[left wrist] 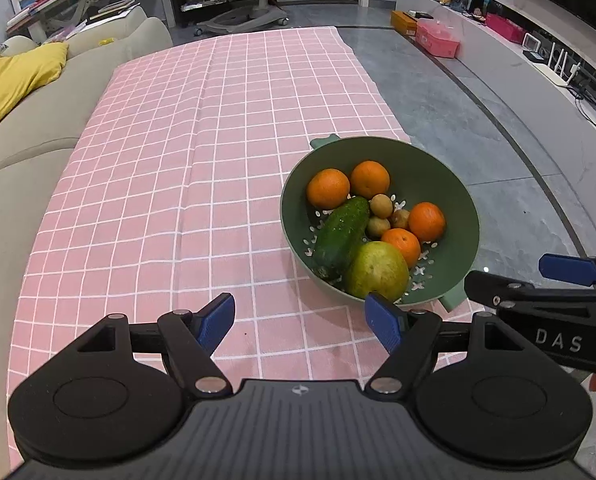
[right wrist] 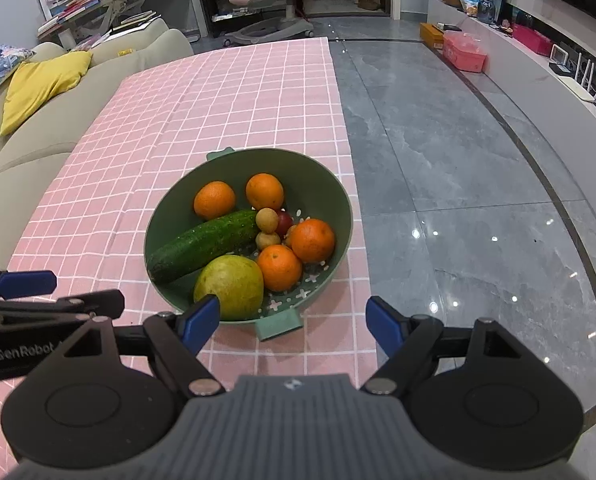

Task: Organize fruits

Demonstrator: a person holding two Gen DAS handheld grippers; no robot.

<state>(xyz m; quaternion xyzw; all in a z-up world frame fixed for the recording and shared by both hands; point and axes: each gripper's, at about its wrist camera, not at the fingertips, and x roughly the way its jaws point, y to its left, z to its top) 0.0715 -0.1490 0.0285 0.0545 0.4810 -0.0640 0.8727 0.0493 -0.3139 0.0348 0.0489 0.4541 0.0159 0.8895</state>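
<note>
Basically bench w/ pink check cloth carries only the green colander, parked near its right edge. All produce pooled inside: cucumber, pear, four oranges, few small round fruits; likely sorted. Left gripper and right gripper hang just short of it, fingers apart, empty.

Pink checked cloth looked matt, creased; green colander smooth matt plastic; cucumber glossy, bumpy; floor polished stone, glossy; tongs' blue pads matt.
</note>
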